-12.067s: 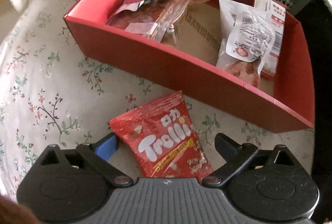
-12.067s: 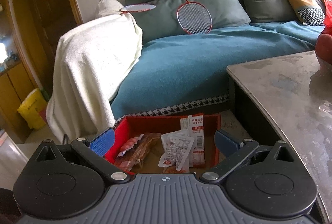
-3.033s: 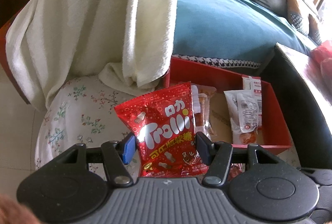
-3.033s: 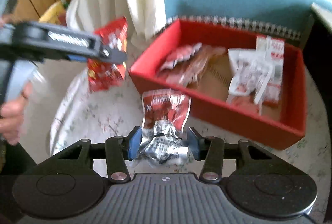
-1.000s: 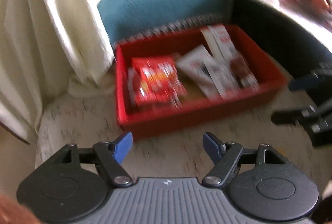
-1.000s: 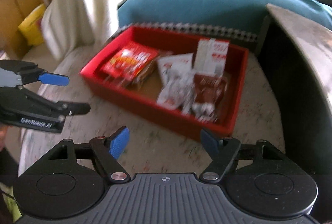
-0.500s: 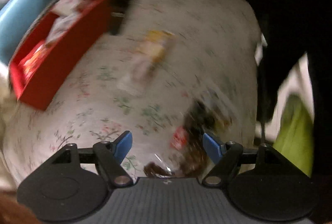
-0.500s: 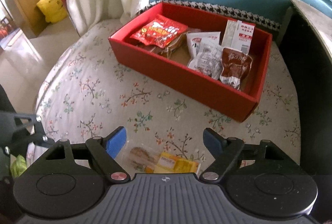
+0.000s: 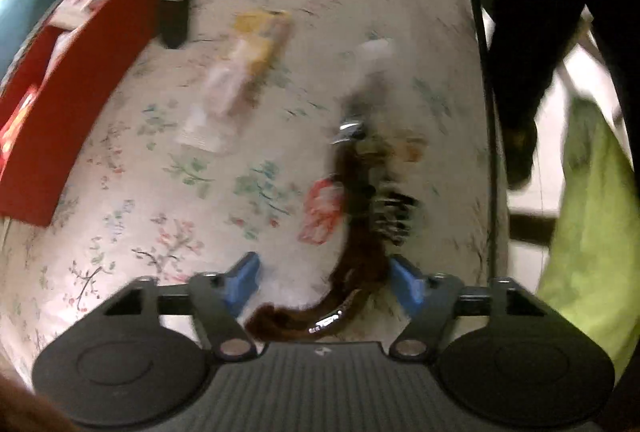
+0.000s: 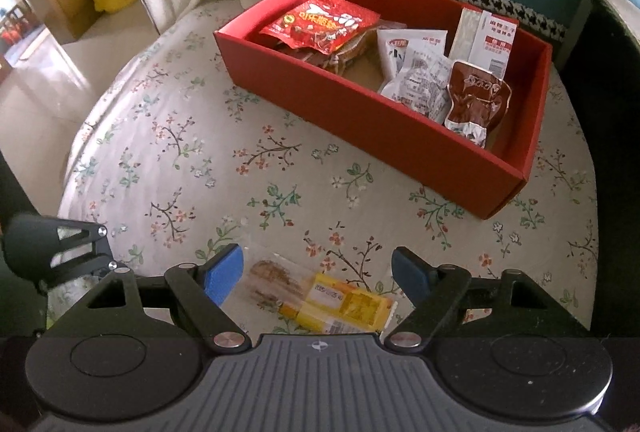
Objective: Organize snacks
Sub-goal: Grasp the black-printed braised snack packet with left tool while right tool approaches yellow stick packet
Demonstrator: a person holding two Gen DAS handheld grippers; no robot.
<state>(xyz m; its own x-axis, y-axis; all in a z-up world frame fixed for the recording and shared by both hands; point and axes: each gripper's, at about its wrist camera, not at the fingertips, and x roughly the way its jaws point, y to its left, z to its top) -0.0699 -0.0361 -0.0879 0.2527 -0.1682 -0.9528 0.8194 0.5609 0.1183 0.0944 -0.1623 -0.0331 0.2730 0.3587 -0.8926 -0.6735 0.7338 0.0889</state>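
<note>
Hovering with fingers spread, right gripper (image 10: 318,274) over yellow packet (image 10: 340,306), left gripper (image 9: 322,282) likewise spread around dark snack (image 9: 360,232), red box (image 10: 400,135) well apart.

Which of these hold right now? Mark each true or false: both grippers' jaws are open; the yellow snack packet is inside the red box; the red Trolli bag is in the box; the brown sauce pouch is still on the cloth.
1. Both grippers have open jaws. True: the left gripper and the right gripper hold nothing.
2. The yellow-and-clear snack packet is inside the red cardboard box. False: it lies on the floral cloth, between the right jaws.
3. The red Trolli gummy bag lies in the box. True.
4. The brown sauce pouch lies on the cloth. False: it is in the box.
</note>
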